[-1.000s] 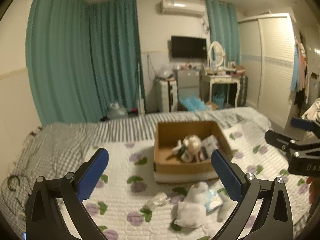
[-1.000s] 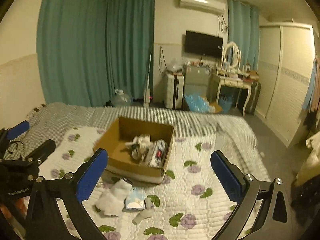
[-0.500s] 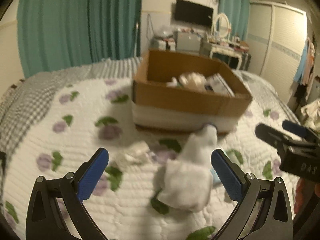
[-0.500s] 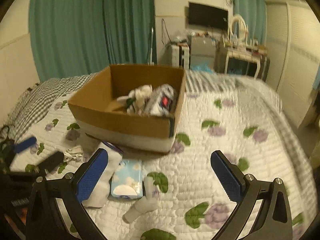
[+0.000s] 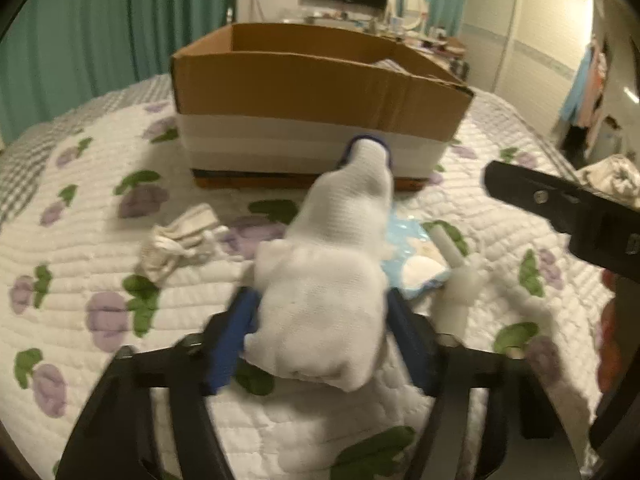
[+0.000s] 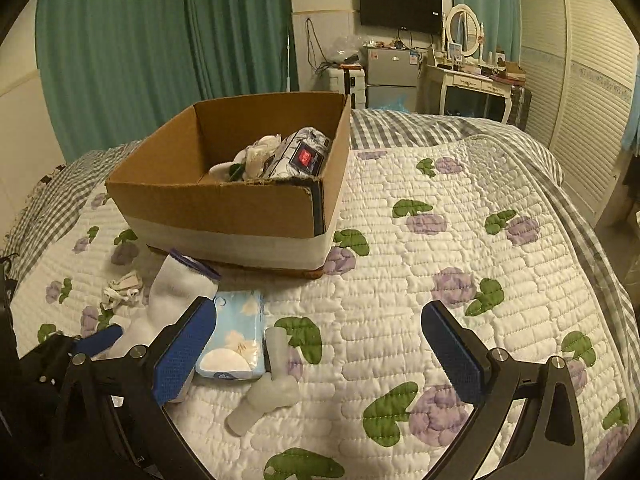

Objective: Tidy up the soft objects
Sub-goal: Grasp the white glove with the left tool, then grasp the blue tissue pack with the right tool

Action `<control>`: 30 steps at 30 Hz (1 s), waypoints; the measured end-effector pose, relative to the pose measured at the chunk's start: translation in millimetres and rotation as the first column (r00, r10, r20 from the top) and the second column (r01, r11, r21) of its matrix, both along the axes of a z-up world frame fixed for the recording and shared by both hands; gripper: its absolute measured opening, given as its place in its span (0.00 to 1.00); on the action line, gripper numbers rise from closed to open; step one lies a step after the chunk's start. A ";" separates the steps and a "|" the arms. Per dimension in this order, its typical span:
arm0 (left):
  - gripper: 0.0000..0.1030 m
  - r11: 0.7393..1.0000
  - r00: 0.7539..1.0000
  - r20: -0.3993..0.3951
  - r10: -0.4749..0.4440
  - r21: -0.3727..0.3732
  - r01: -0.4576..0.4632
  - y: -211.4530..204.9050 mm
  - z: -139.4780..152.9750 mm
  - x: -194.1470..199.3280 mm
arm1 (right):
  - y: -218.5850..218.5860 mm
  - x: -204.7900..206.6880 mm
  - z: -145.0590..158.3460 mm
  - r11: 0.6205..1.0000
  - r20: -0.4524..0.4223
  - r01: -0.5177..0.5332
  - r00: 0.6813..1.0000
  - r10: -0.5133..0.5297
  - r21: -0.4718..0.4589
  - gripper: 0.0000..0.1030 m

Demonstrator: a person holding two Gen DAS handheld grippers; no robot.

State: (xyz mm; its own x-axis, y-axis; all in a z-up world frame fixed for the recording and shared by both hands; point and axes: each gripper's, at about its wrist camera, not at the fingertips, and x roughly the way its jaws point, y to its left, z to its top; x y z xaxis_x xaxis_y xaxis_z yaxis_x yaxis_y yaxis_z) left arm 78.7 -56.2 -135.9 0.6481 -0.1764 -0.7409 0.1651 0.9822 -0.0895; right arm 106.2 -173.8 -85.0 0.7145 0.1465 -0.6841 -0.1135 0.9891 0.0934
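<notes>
A white sock [image 5: 332, 264] with a purple cuff lies on the floral quilt in front of a cardboard box [image 5: 312, 76]. My left gripper [image 5: 320, 336] has its blue fingers closed against both sides of the sock's lower end. The sock also shows in the right wrist view [image 6: 176, 292], left of a light blue tissue pack [image 6: 236, 332] and a white plastic piece [image 6: 268, 384]. My right gripper [image 6: 320, 360] is open and empty above the quilt, right of these items. The box [image 6: 224, 204] holds several soft items.
A crumpled white cloth [image 5: 180, 240] lies left of the sock, also in the right wrist view [image 6: 122, 288]. The quilt [image 6: 440, 240] covers the bed. Teal curtains, a dresser, a small fridge and a wardrobe stand beyond the bed.
Both grippers have moved down and closer to the items by the box. My left gripper has closed from wide open onto the white sock.
</notes>
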 end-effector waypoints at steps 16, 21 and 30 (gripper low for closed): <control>0.45 0.995 0.992 0.082 0.095 0.030 -0.098 43.3 41.3 0.8 | 20.1 -0.6 -2.1 0.999 -0.014 -0.054 0.998 0.054 0.002 1.00; 0.45 0.988 0.988 0.071 0.140 0.054 -0.144 59.4 38.7 2.2 | 44.7 3.5 -13.4 0.993 -0.056 -0.116 0.992 0.115 -0.015 1.00; 0.45 0.987 0.987 0.002 0.158 0.021 -0.158 78.0 13.9 6.6 | 85.3 17.9 -42.2 0.979 -0.155 -0.198 0.970 0.188 -0.052 0.79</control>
